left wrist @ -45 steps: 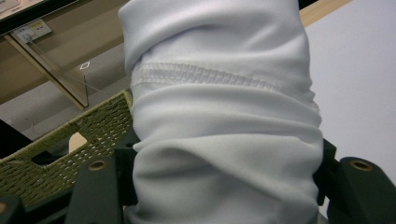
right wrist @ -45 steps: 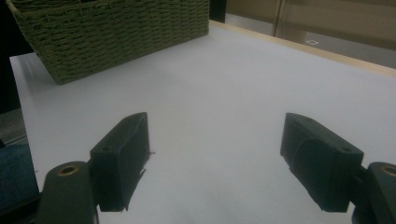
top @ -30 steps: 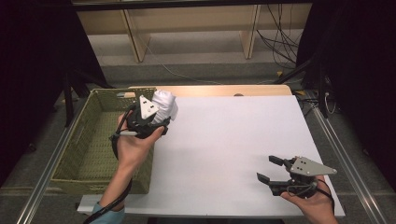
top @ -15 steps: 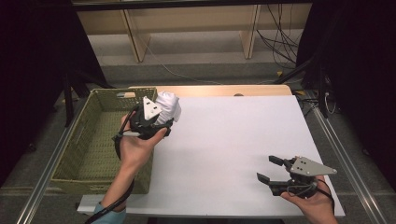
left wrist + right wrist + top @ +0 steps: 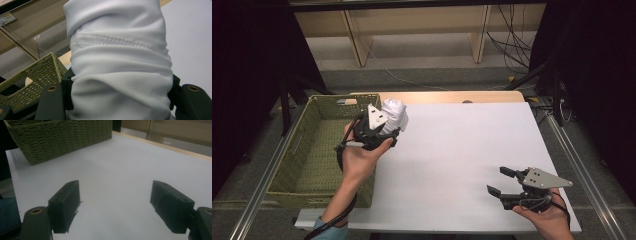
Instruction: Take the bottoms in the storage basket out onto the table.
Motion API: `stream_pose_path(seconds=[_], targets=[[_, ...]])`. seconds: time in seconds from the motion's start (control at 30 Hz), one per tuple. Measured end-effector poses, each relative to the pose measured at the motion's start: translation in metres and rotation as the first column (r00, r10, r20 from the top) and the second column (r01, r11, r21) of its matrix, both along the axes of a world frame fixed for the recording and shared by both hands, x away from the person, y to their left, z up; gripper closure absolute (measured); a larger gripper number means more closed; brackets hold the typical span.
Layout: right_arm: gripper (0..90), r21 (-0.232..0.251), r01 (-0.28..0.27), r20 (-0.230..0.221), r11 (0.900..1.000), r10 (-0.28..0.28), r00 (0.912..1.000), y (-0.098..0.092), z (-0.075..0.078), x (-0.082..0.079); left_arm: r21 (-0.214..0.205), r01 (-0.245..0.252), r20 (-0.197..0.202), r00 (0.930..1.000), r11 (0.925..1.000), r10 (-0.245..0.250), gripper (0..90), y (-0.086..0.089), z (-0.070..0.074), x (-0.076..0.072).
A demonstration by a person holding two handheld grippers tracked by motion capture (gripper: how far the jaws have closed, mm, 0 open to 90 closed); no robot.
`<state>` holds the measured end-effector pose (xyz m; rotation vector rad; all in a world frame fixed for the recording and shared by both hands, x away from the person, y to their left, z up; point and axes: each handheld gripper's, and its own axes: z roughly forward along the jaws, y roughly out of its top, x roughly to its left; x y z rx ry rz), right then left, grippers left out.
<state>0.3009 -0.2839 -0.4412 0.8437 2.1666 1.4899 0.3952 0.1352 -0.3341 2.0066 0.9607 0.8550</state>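
Observation:
My left gripper [image 5: 388,125] is shut on a rolled white cloth [image 5: 394,116], held in the air over the right rim of the green woven basket [image 5: 307,150]. In the left gripper view the white cloth [image 5: 117,62] bulges between both jaws, a stitched hem running across it, with a basket corner [image 5: 42,70] at the lower left. My right gripper [image 5: 503,181] rests low at the table's front right, open, its jaws pointing left. In the right gripper view the right gripper [image 5: 115,202] has only bare white tabletop between its jaws.
The white table [image 5: 462,145] stretches between both hands. The basket [image 5: 60,137] stands along the table's left side; its inside looks bare. A wooden strip [image 5: 447,96] borders the far edge. Shelf legs and cables [image 5: 507,40] lie on the floor beyond.
The left hand with the cloth has shifted only slightly near the basket rim. The right gripper has stayed put.

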Motion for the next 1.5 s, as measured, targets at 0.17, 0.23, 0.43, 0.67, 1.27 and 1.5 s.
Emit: stream_pose_path(seconds=[0.17, 0.23, 0.43, 0.67, 1.27, 1.5], targets=[[25.0, -0.001, 0.000, 0.001, 1.0000, 0.000, 1.0000, 0.000, 0.000, 0.000, 0.005, 0.004, 0.001, 1.0000, 1.0000, -0.004, 36.1, -0.001, 0.000, 0.000], [25.0, -0.001, 0.000, 0.001, 1.0000, 0.000, 1.0000, 0.000, 0.000, 0.000, 0.004, 0.006, 0.002, 1.0000, 1.0000, -0.006, 36.1, -0.002, 0.000, 0.000], [25.0, -0.001, 0.000, 0.002, 1.0000, 0.000, 1.0000, 0.000, 0.000, 0.000, 0.006, 0.012, 0.002, 0.9999, 0.9999, -0.012, 36.1, -0.005, 0.000, -0.001], [25.0, 0.003, 0.003, -0.004, 1.0000, -0.003, 1.0000, 0.000, 0.000, 0.000, 0.008, 0.019, 0.001, 0.9998, 0.9998, -0.019, 36.1, -0.009, -0.002, -0.001], [25.0, 0.003, -0.001, -0.002, 1.0000, 0.001, 1.0000, 0.000, -0.001, 0.001, 0.013, 0.060, -0.014, 0.9981, 0.9981, -0.060, 36.1, -0.024, -0.008, -0.003], [25.0, 0.003, 0.002, -0.006, 1.0000, -0.002, 1.0000, 0.001, 0.000, 0.000, 0.018, 0.084, -0.021, 0.9963, 0.9963, -0.084, 36.1, -0.034, -0.009, -0.006]])
